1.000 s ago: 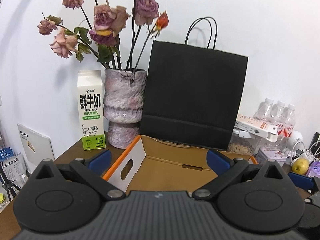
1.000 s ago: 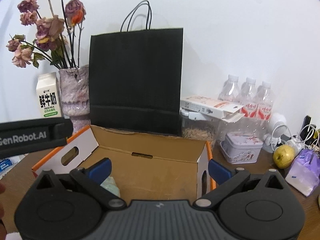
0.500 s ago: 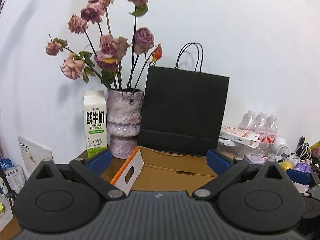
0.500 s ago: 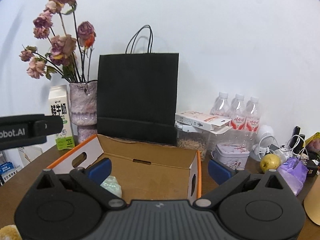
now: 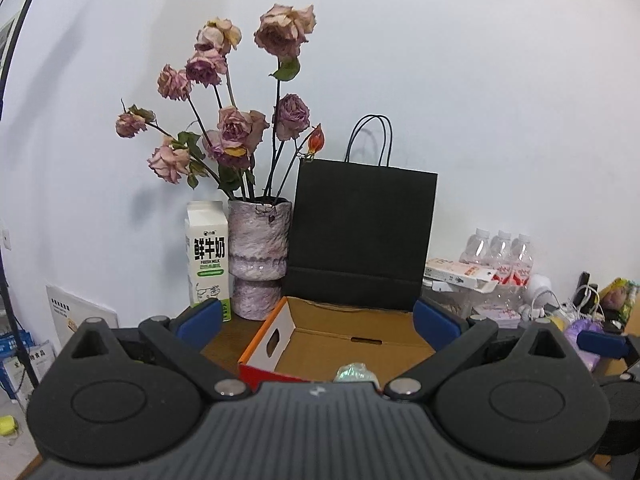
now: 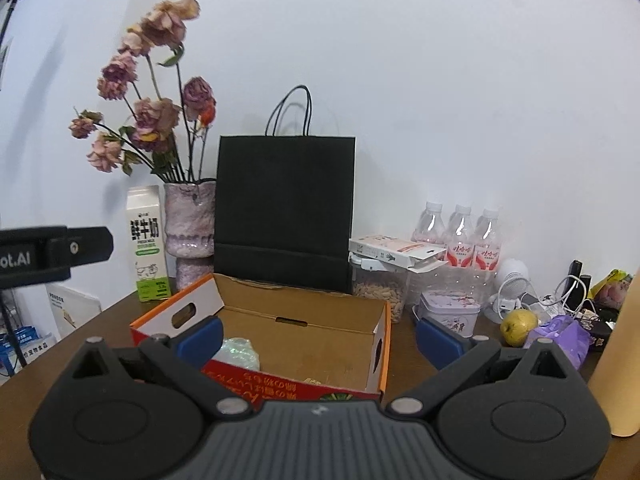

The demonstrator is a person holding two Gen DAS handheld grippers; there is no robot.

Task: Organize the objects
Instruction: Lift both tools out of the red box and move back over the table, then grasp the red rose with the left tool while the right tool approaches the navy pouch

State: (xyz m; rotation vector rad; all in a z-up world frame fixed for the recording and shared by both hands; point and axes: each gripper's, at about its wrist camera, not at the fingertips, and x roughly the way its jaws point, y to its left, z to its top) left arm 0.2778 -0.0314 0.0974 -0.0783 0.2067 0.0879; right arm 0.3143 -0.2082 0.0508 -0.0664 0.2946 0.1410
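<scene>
In the left wrist view, an open corrugated cardboard box with orange edges [image 5: 340,336] was seen at six o'clock, a crinkled pale green wrapped object [image 5: 354,372] lying inside at its near wall. Behind stood a matte black paper bag [image 5: 362,236], a rough mottled stone-like vase of dried roses [image 5: 258,256] and a white milk carton [image 5: 208,256]. The left gripper [image 5: 318,320] was held level, released, its blue pads wide apart with nothing between.

In the right wrist view, the right gripper [image 6: 318,334] was likewise spread and empty before the box, which sat on a dark wooden table [image 6: 108,320]. Clear plastic bottles [image 6: 460,232] and a yellow-green apple [image 6: 519,322] were at three o'clock.
</scene>
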